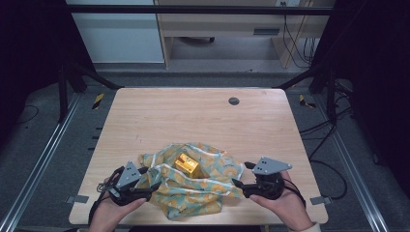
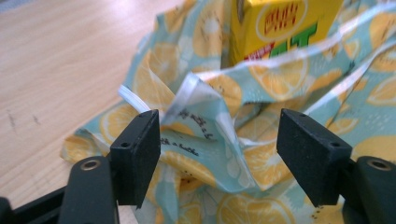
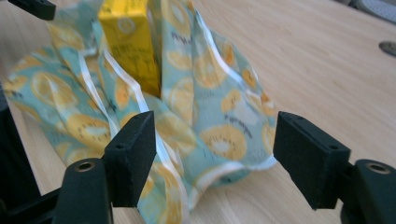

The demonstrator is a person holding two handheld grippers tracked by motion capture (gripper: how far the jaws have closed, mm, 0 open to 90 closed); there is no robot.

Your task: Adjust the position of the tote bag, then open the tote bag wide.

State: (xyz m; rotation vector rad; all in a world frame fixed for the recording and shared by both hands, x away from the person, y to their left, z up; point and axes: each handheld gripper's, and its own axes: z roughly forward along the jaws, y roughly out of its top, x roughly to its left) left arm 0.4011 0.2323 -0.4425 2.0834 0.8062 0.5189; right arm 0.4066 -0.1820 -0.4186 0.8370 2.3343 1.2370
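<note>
From the high view I find a lemon-print cloth (image 1: 193,181) bunched on the near half of the counter (image 1: 193,116), with a yellow carton (image 1: 187,164) standing in its middle. The left claw (image 1: 145,186) sits at the cloth's left edge and the right claw (image 1: 238,186) at its right edge, each pointing inward toward the carton, so the cloth lies between them and runs left to right across the person's front. Both hands appear about equally near; I judge neither has an advantage.

State of the claws: both stand wide. In the left gripper view a raised fold of the cloth (image 2: 201,126) rises between the jaws; the left pad is just beside it and the right pad stands clear, so nothing is pinched. In the right gripper view the white-hemmed edge of the cloth (image 3: 205,135) lies between the jaws, likewise unpressed.

The high view gives the overall layout and the carton's place amid the cloth, but not the gap at the pads. The left gripper view shows the carton (image 2: 280,28) rising behind the fold, printed face toward the camera. The right gripper view shows the carton (image 3: 130,46) upright with cloth walls (image 3: 224,74) drawn up on both sides of it

I judge the next grip turns on each claw closing on its own edge
</note>
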